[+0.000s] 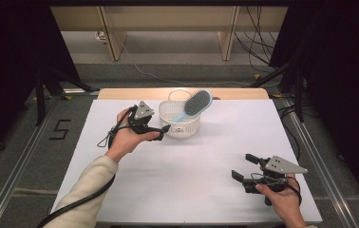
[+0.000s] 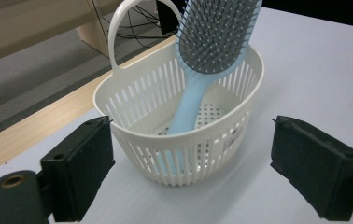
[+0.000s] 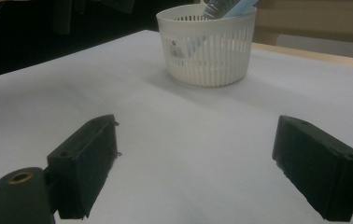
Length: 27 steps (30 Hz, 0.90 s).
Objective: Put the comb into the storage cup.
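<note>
A white slotted basket (image 1: 183, 129) with a loop handle stands on the far middle of the white table. A light blue hairbrush (image 1: 196, 103) leans in it, handle down, grey bristle head sticking out over the rim. My left gripper (image 1: 161, 131) is open just left of the basket, at its near side. In the left gripper view the basket (image 2: 142, 93) and the brush (image 2: 212, 37) sit close ahead between the spread jaws, untouched. My right gripper (image 1: 244, 166) is open and empty near the front right. In the right gripper view the basket (image 3: 212, 56) is far off.
The white sheet (image 1: 192, 185) covers the table, with a wooden strip (image 1: 120, 93) along the far edge. Beyond it are grey floor, cables (image 1: 258, 42) and wooden furniture legs. Dark stands and metal rails flank both sides.
</note>
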Each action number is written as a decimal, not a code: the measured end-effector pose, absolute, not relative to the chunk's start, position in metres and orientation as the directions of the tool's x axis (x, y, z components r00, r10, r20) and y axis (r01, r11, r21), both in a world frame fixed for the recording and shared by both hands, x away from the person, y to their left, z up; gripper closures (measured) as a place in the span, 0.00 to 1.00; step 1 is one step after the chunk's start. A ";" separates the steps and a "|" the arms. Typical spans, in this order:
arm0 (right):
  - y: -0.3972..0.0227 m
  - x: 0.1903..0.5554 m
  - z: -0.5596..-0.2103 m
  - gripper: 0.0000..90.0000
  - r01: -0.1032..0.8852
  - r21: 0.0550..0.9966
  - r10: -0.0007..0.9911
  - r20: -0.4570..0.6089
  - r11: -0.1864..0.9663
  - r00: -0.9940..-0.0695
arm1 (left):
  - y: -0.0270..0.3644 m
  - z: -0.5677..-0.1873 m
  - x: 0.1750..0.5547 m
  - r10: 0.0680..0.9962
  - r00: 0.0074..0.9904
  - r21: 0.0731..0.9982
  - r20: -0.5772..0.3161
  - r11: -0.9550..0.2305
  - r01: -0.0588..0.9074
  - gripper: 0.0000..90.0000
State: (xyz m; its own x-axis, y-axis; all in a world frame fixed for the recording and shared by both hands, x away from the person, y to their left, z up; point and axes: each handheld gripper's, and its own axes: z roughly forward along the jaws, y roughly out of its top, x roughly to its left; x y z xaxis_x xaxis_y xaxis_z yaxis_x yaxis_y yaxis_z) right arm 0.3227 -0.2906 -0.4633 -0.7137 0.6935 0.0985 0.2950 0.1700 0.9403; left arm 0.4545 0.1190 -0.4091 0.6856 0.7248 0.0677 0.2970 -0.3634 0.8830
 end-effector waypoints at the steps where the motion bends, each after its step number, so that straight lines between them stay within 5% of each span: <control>1: -0.291 0.323 -0.463 0.16 0.295 0.940 0.694 0.098 0.170 -0.713 | 0.120 -0.410 0.453 0.724 0.687 0.882 0.070 -0.366 0.296 0.14; 27: -0.290 0.322 -0.462 0.16 0.291 0.941 0.691 0.094 0.174 -0.717 | 0.168 -0.439 0.413 0.766 0.643 0.880 0.026 -0.323 0.348 0.16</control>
